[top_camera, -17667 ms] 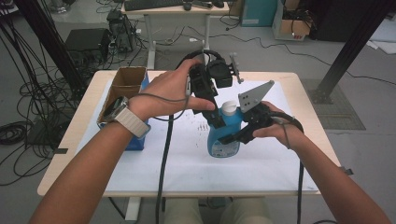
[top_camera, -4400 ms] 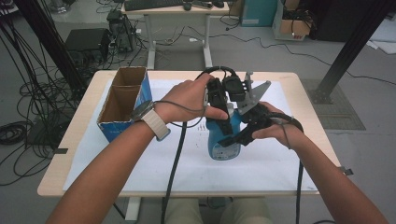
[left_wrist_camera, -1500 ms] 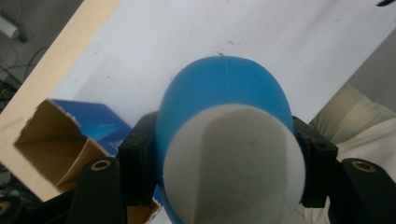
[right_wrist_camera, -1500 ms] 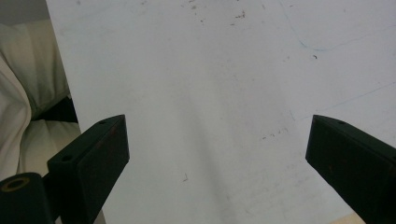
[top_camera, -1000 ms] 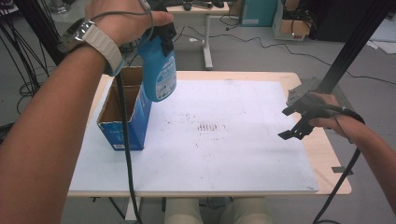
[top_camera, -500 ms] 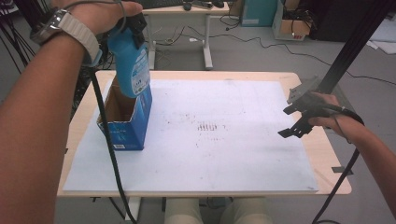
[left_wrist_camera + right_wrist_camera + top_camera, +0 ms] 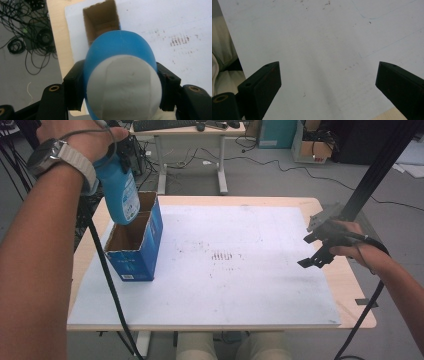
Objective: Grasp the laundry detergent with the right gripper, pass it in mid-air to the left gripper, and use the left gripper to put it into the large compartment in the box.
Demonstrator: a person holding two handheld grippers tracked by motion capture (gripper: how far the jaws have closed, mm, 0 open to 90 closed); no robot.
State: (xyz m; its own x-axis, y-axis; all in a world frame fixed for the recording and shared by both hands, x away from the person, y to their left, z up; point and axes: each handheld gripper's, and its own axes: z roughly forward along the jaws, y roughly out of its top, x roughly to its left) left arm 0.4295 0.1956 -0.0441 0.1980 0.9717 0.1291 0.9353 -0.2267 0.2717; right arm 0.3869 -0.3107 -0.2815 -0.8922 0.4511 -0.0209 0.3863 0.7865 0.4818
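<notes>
A blue bottle (image 7: 120, 195) with a white cap hangs upright over the open cardboard box (image 7: 135, 251), its base just above the box's rim. My left gripper (image 7: 121, 90) is shut on the bottle's upper part, one pad on each side. In the left gripper view the white cap (image 7: 125, 87) faces the camera and the box's open top (image 7: 101, 20) lies beyond it. The box has blue sides and stands at the left of the white sheet (image 7: 230, 270). My right gripper (image 7: 306, 252) hovers open over the sheet's right edge, with nothing between its jaws (image 7: 328, 85).
The sheet covers most of a wooden table (image 7: 350, 285). A black slanted post (image 7: 370, 175) rises behind the right hand. Cables (image 7: 30, 45) lie on the floor to the table's left, and a desk (image 7: 190, 135) stands behind it.
The left hand has carried the bottle leftward and slightly down, so it now hangs over the box's opening. The right gripper has stayed in place.
</notes>
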